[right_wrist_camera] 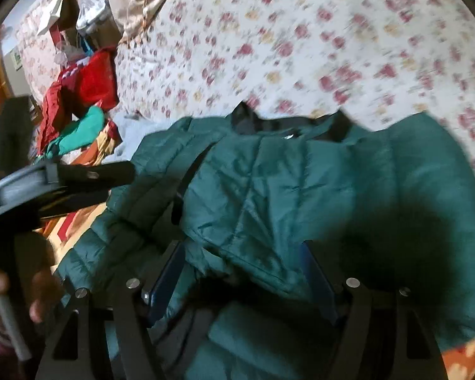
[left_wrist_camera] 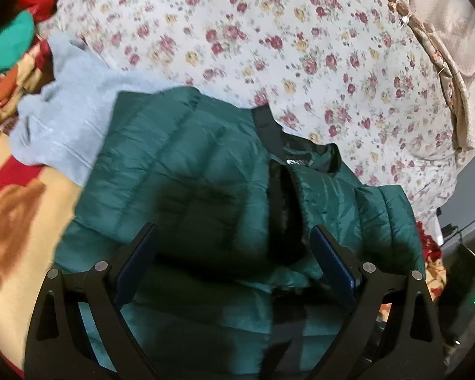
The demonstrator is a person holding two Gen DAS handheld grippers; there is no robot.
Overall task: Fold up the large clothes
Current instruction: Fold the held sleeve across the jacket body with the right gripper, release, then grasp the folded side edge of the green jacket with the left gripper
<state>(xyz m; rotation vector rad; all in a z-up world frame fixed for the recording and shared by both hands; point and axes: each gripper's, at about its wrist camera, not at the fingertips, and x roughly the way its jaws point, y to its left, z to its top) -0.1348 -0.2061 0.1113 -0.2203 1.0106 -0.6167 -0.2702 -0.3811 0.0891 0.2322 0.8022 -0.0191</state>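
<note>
Lying mid-bed on the floral bedsheet (left_wrist_camera: 269,31), the dark green quilted puffer jacket (left_wrist_camera: 180,164) looked light, slippery, springy; left gripper (left_wrist_camera: 234,243) and right gripper (right_wrist_camera: 242,259) hovered with fingers apart, best gripping hem seams.

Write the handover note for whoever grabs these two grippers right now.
Left gripper: open, above the dark green quilted puffer jacket, holding nothing.
Right gripper: open, jacket fabric bunched between its fingers but not clamped.
The jacket lies on the bed, collar toward the floral bedsheet, partly on top of a light grey sweatshirt. Red and teal clothes are heaped off to the side.
Done: jacket laid out, front flaps roughly together, one side looks turned in.
Left: fold the sleeves in, fold the body, then the sweatshirt.
</note>
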